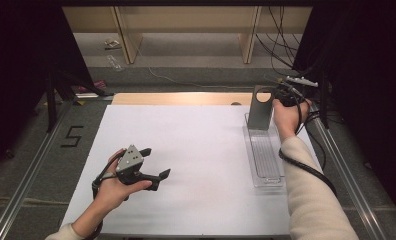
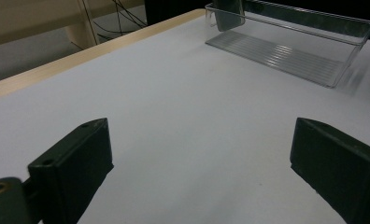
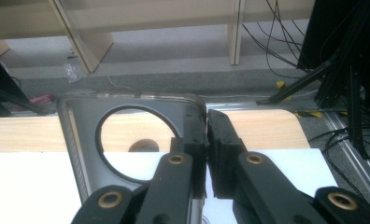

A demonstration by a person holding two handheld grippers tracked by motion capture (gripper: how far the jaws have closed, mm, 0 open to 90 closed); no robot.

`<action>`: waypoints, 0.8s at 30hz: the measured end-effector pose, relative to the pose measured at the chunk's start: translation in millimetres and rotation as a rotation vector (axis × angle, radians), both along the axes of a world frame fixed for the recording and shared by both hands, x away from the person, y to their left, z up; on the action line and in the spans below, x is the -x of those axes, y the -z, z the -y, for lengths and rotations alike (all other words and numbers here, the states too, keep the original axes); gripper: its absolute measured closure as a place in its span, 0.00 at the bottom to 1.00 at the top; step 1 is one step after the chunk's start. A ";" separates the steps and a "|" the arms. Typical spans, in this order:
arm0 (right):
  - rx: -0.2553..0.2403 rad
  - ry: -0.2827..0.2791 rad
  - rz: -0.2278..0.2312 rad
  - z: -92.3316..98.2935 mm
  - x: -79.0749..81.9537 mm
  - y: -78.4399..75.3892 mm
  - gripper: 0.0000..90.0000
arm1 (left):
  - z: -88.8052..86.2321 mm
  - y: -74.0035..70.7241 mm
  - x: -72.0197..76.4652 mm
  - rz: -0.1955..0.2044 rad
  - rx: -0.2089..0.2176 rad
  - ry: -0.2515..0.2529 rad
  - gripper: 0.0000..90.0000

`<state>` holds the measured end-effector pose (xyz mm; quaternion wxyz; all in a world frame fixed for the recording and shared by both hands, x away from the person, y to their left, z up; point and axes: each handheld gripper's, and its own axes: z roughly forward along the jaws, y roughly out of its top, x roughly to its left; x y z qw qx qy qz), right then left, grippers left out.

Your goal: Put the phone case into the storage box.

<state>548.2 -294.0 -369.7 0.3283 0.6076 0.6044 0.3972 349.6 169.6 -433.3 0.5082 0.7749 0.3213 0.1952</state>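
Observation:
A grey metal plate (image 1: 260, 114) with a round hole near its top stands upright at the far end of a clear plastic tray (image 1: 266, 172) on the right of the white table. My right gripper (image 1: 277, 100) is shut on the plate's right edge. In the right gripper view the jaws of the right gripper (image 3: 206, 140) pinch that edge of the plate (image 3: 82, 135) beside the hole. My left gripper (image 1: 156, 162) hovers open over the table's left middle with nothing between its fingers. Its own view has the left gripper (image 2: 202, 140) wide apart, the tray (image 2: 314, 18) and the plate (image 2: 227, 14) far off.
A white sheet (image 1: 186, 150) covers the table, with a strip of wooden edge (image 1: 176, 98) at the back. Metal rails (image 1: 33, 160) run along both sides. Cables (image 1: 281, 45) and wooden shelf legs (image 1: 128, 45) stand on the floor behind.

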 end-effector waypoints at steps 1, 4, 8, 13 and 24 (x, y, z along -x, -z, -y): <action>0.001 -0.003 0.003 -0.2 -0.4 0.7 0.97 | -0.1 0.0 -0.1 0.001 -0.002 0.001 0.06; 0.005 -0.006 -0.002 -0.9 -0.8 1.9 0.97 | 0.0 0.0 0.0 0.000 0.000 0.000 0.06; 0.005 -0.008 -0.008 -1.7 -1.6 3.8 0.97 | 0.0 -0.1 0.0 0.001 -0.001 0.000 0.06; 0.012 -0.012 -0.024 -0.6 -3.6 6.0 0.97 | 0.9 0.3 0.0 0.000 -0.003 0.002 0.06; 0.035 -0.047 -0.028 0.0 -6.3 14.9 0.97 | 0.7 0.5 -0.4 0.001 -0.003 -0.001 0.06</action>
